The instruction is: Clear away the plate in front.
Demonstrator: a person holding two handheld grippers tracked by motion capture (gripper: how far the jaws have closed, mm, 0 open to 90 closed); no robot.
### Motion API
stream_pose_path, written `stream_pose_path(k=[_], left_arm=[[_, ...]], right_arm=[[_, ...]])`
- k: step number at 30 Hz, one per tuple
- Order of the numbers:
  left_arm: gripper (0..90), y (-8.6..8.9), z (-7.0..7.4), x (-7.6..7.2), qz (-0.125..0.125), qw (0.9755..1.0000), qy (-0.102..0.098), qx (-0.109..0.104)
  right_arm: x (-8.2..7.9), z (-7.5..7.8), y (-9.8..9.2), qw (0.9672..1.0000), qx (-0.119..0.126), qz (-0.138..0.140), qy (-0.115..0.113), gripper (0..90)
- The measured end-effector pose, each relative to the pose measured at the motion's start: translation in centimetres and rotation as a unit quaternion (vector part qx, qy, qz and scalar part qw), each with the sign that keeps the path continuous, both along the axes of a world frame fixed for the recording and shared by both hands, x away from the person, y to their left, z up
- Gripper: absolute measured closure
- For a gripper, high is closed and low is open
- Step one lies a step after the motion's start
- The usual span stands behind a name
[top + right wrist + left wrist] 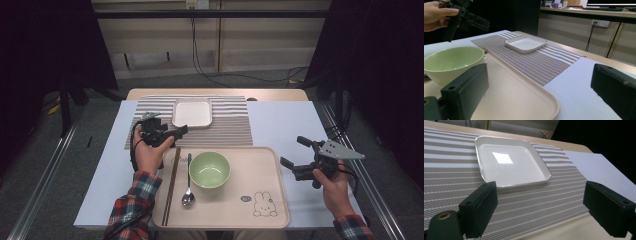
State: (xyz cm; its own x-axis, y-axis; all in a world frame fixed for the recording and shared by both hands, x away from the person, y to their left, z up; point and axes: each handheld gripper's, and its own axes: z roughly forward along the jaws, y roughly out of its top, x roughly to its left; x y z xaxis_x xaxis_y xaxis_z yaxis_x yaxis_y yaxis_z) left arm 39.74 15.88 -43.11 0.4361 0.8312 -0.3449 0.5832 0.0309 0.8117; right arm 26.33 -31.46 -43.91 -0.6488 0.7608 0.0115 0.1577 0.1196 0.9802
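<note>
My left gripper (177,134) (541,207) hovers open and empty over the striped placemat (230,125) (529,205), just above the tray's far left corner. It points at the white square plate (192,112) (510,161) (526,43) on the mat. The beige tray (250,200) (519,97) carries a green bowl (209,169) (451,62), a metal spoon (188,185) and brown chopsticks (171,185). My right gripper (295,151) (539,92) is open and empty beside the tray's right edge. The left gripper (466,17) also appears far off in the right gripper view.
The table has a white cover (285,122) with a bare wooden strip (215,93) at its far edge. Dark curtains stand left and right, and cables lie on the floor behind. A rabbit picture (264,204) marks the tray's near right corner.
</note>
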Motion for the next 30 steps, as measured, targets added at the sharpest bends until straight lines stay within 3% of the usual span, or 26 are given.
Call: stream_pose_path(k=[15,30], left_arm=[[10.5,1.0,-0.3,2.4,0.056,0.9984,-0.005,0.009],[10.3,1.7,-1.6,4.9,0.095,0.9952,0.012,0.018]], right_arm=[[0.3,-0.1,0.1,1.0,0.001,-0.002,0.001,1.0],[0.4,-0.1,0.1,1.0,0.002,-0.001,0.0,1.0]])
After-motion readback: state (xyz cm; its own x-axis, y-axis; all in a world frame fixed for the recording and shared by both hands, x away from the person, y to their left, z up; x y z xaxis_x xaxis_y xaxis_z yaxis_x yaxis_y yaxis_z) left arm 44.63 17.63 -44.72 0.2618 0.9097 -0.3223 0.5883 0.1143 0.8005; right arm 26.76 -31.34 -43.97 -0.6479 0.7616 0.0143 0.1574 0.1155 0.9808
